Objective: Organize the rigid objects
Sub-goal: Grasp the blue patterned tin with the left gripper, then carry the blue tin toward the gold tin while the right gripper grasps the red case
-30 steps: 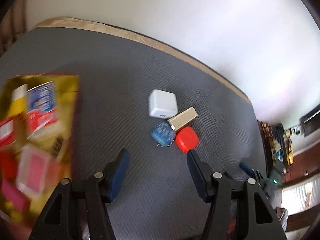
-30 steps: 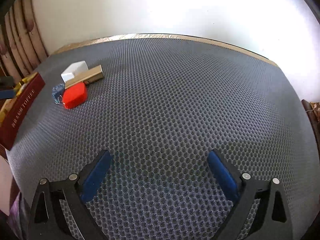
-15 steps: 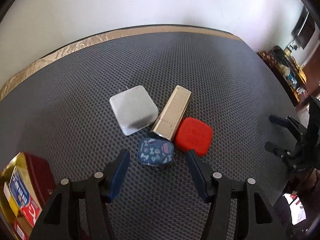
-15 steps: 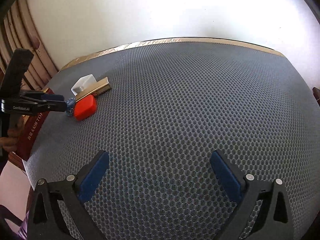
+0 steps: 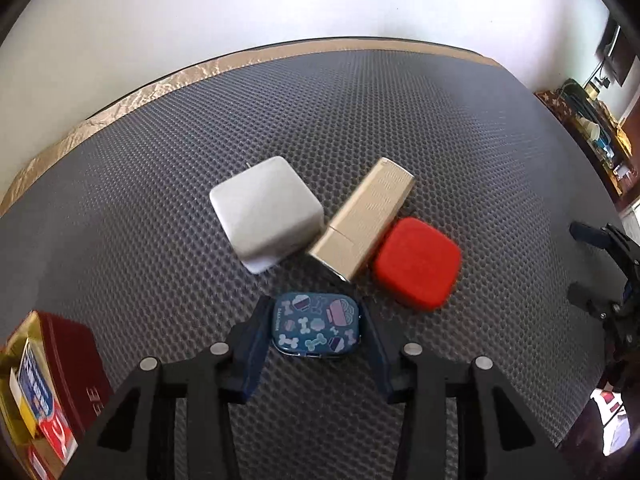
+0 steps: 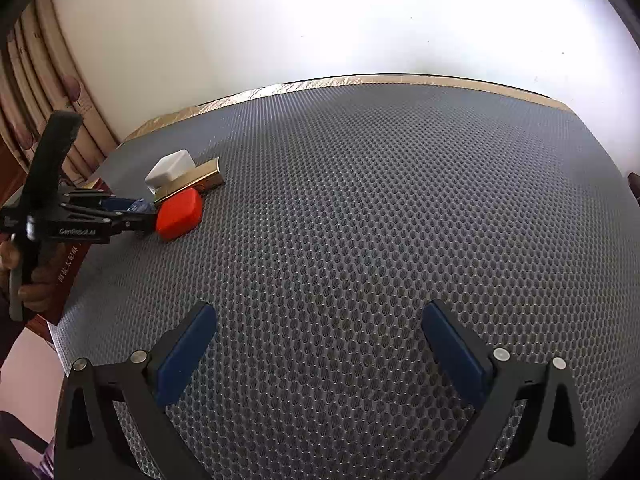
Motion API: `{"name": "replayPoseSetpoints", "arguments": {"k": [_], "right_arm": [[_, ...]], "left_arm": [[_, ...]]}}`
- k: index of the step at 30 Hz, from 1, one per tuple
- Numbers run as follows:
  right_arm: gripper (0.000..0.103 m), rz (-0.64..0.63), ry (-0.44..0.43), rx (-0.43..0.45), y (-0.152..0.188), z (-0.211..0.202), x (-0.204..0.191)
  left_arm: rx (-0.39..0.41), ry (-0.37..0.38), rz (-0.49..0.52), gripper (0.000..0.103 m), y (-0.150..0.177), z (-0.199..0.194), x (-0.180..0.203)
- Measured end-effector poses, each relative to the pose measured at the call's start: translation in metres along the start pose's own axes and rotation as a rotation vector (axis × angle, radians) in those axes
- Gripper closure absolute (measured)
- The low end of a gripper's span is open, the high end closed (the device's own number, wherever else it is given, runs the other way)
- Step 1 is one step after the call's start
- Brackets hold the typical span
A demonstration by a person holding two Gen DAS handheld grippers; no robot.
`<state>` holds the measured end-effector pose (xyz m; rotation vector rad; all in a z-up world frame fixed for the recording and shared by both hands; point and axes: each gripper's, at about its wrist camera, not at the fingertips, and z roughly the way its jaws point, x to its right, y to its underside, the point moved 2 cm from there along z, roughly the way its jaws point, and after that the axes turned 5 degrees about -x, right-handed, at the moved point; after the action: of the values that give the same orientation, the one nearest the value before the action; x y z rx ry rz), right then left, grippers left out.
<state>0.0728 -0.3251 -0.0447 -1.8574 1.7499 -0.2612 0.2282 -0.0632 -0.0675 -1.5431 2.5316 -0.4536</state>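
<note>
The left gripper (image 5: pixel 316 330) has its fingers pressed to both sides of the blue patterned case (image 5: pixel 316 327), which sits on the grey mat (image 5: pixel 400 128) just in front of the gold box (image 5: pixel 362 222) — the pick-up step, it seems. Next comes a lift toward the red box (image 5: pixel 66 356). The right gripper (image 6: pixel 318 346) hangs wide and empty.

My left gripper (image 5: pixel 316 330) pinches the patterned blue case (image 5: pixel 315 327); my right gripper (image 6: pixel 318 346) hovers, fingers spread wide.
</note>
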Motion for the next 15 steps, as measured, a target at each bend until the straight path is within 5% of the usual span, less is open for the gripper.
{"name": "replayPoseSetpoints", "arguments": {"k": [7, 15], "right_arm": [[0.001, -0.010, -0.002, 0.005, -0.004, 0.005, -0.007], [0.009, -0.179, -0.149, -0.012, -0.034, 0.021, -0.074]], "left_arm": [[0.043, 0.079, -0.137, 0.059, 0.034, -0.034, 0.014], [0.107, 0.137, -0.275, 0.059, 0.073, -0.094, 0.005]]}}
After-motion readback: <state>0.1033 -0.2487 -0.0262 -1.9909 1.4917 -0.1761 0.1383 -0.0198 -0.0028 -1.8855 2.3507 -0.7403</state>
